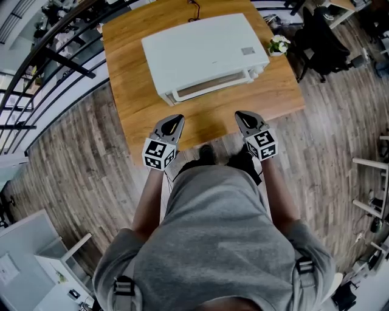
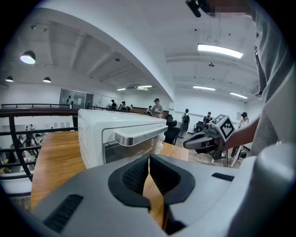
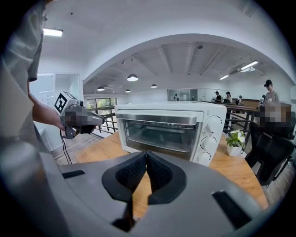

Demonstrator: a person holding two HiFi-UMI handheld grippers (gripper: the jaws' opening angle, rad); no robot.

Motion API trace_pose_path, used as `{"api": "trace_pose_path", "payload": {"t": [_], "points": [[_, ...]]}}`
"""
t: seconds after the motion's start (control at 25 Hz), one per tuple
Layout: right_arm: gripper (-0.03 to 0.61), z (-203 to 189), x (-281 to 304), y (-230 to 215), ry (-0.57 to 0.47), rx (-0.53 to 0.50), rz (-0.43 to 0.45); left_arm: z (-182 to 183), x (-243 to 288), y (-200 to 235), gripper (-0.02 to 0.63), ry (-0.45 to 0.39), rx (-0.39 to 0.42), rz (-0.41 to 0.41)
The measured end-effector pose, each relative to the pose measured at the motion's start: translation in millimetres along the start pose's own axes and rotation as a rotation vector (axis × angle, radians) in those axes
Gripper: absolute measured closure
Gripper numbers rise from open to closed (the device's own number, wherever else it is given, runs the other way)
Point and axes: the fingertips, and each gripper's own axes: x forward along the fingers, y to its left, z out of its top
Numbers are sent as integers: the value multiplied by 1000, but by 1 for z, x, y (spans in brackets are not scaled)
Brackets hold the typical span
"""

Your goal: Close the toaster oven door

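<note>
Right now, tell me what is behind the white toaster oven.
A black cord lies behind the white toaster oven on the wooden table; the oven's body hides its back panel.

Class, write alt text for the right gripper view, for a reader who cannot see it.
A white toaster oven stands on a wooden table, its glass door and three knobs facing the camera. In the foreground the right gripper is shut and empty; the left gripper is at the left, a potted plant at the right.

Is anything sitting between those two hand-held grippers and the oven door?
Nothing visible. Only bare table lies between the left hand-held gripper, the right hand-held gripper and the oven door; the plant stands off to the side.
</note>
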Motion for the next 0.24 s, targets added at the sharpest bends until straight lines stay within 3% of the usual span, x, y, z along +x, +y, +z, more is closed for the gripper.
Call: {"api": "trace_pose_path", "payload": {"t": [0.24], "points": [[574, -6, 0, -1, 3, 15, 0, -3, -2, -4, 589, 3, -5, -4]]}}
